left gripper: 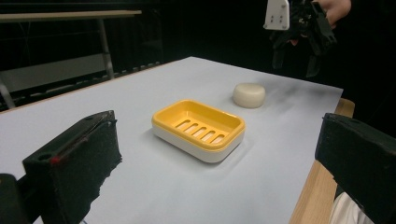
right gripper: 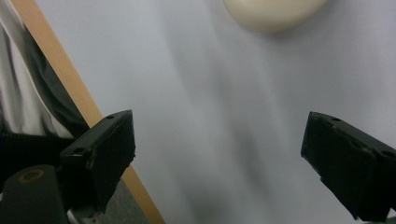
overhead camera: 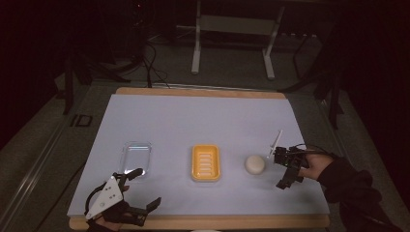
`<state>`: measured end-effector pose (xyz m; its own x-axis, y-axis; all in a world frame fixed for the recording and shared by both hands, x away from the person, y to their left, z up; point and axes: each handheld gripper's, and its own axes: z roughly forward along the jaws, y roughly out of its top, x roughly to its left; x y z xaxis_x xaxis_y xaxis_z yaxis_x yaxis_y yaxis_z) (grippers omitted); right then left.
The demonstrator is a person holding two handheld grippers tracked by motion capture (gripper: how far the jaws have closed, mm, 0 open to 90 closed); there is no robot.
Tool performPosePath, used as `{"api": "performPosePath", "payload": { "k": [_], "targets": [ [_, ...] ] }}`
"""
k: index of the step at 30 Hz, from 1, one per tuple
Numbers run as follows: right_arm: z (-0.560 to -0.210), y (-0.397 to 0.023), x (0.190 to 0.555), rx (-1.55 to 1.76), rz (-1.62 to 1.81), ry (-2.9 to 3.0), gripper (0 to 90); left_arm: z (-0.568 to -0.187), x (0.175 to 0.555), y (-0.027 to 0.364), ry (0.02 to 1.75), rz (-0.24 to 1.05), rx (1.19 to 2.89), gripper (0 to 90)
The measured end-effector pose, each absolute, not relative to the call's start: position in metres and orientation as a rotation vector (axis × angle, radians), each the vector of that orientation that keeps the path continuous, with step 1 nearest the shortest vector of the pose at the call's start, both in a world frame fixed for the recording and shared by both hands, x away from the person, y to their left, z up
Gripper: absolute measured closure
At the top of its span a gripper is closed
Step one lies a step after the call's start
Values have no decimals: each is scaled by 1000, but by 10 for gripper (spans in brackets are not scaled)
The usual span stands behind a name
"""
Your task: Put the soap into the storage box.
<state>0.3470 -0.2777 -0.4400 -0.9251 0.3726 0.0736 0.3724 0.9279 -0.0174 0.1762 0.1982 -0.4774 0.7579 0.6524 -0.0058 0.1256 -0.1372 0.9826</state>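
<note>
Item 1: soap bar (overhead camera: 255,164), round, cream, lay bare on the tabletop (overhead camera: 203,116), at 3 o'clock of the dish, apart from it.

Item 2: soap dish (overhead camera: 206,163), yellow slotted tray in a white base, mid-tabletop, empty.

Item 3: clear lid (overhead camera: 136,156), at 9 o'clock of the dish.

Item 4: right gripper (overhead camera: 286,169), at 3 o'clock of the soap, jaws spread wide, holding nothing.

Item 5: left gripper (overhead camera: 145,189), near the front edge at 7 o'clock of the dish, jaws wide apart, empty.

Risks, as judged: the rounded bar could squirt from a pinch off its middle; a low approach could nudge it toward the dish; a tilted release could leave it on the dish rim.
</note>
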Motion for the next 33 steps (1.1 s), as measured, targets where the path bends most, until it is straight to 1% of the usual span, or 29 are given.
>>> {"api": "performPosePath", "payload": {
  "k": [4, 17, 27, 28, 33],
  "targets": [
    [-442, -277, 350, -576, 5, -3007, 98, -477, 176, 198, 624, 509, 1674, 1],
    [-445, -266, 366, -541, -155, -3003, 98, -477, 176, 198, 623, 501, 1670, 1],
    [-458, -256, 375, -484, -252, -3056, 99, -477, 176, 199, 622, 496, 1665, 1],
    [-460, -255, 377, -478, -274, -3053, 131, -477, 176, 199, 623, 496, 1665, 1],
    [-468, -251, 382, -488, -300, -3074, 131, -478, 176, 199, 623, 495, 1665, 1]
  ]
}}
